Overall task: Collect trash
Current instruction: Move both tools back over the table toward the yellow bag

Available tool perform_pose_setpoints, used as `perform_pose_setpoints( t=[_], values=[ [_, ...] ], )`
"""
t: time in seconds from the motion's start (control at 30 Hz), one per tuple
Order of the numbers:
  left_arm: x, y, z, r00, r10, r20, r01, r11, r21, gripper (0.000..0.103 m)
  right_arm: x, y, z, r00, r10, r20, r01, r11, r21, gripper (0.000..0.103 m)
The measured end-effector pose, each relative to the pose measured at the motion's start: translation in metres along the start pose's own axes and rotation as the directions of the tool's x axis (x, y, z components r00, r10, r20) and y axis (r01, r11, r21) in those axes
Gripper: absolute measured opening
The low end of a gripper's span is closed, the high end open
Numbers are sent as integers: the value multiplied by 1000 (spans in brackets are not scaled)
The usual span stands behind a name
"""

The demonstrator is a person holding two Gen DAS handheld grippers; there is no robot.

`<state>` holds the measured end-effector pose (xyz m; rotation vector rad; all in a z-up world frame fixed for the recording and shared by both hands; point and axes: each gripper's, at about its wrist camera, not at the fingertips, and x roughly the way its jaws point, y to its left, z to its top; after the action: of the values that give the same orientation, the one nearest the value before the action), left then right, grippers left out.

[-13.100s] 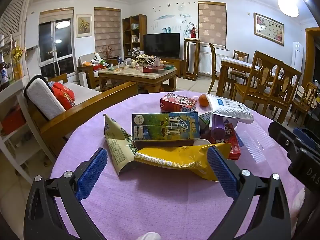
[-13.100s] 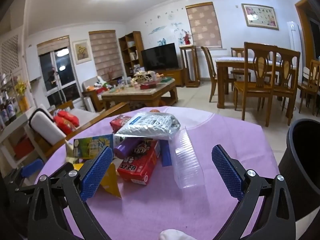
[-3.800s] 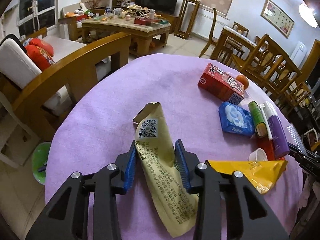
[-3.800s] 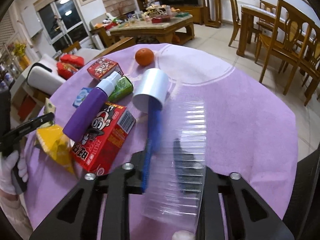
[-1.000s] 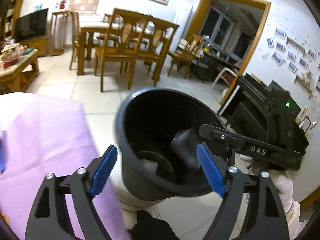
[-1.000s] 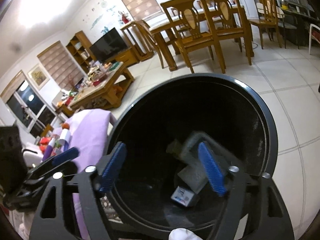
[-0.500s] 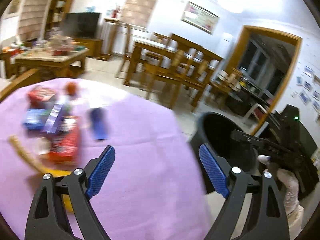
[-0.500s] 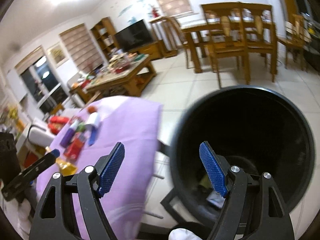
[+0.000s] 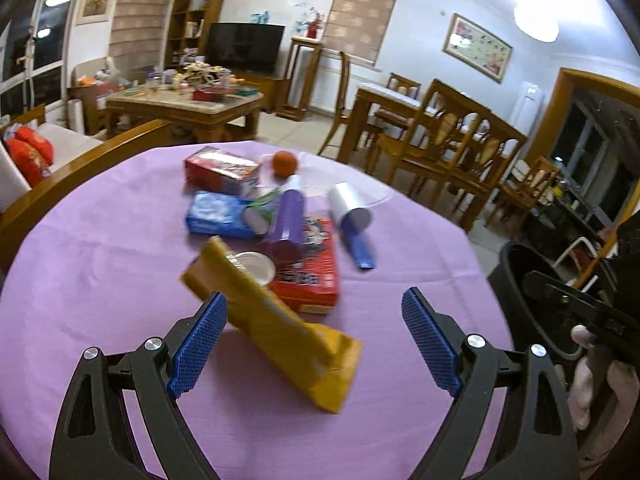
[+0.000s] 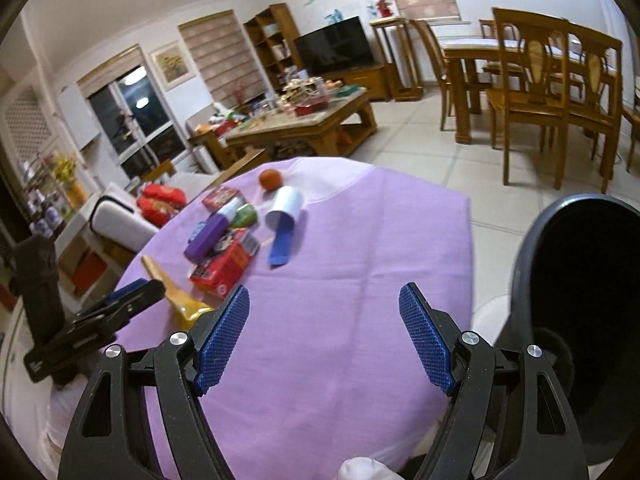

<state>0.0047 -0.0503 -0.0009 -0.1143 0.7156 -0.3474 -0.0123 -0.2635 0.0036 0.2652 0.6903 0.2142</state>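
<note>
Here both grippers face the round table with the purple cloth (image 9: 100, 264), and both are empty. The left gripper (image 9: 314, 344) has its jaws spread wide; they have just been opening, and nothing is pressed between the blue pads, though the yellow wrapper (image 9: 276, 324) lies on the cloth in the gap between them, nearer the left pad. The right gripper (image 10: 324, 340) also stands wide apart, with only bare cloth showing between its fingers.

Measured from the yellow wrapper, the rest of the trash lies just beyond it toward the table's far side: a red box (image 9: 312, 268) touches its far edge, a small white cup (image 9: 254, 266) sits against it beside the box, and a purple bottle (image 9: 286, 224) rests on top of the box. Further back are a blue packet (image 9: 220, 220), a green tube (image 9: 262, 210), a second red box (image 9: 220, 170) and an orange (image 9: 284, 164). To the right of the box lies a white roll with a blue handle (image 9: 352, 216).

The black bin (image 10: 580, 280) stands on the floor off the table's right edge, well away from the wrapper. In the left wrist view a gloved hand (image 9: 588, 392) holds the right gripper in front of the bin.
</note>
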Motion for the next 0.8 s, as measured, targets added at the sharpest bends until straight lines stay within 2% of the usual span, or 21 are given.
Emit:
perform_pose_setpoints(
  t=[0.13,0.47,0.73,0.8],
  values=[
    [2,8,-3,999,33,-21,-33,999,1,88,7,9,-2,1000,17,-3,-17,1000,-22,77],
    [27,24,-4,993,51,-105,-52,999,-12,88,40,37,7,998,53,-27,-54,997,-61,77],
    [44,36,0,982,60,-177,-65,998,-22,87,84,73,35,993,101,-62,-107,988,-111,77],
    [47,42,0,980,35,-194,-43,998,-37,84,96,80,42,991,112,-75,-120,986,-116,77]
  ],
)
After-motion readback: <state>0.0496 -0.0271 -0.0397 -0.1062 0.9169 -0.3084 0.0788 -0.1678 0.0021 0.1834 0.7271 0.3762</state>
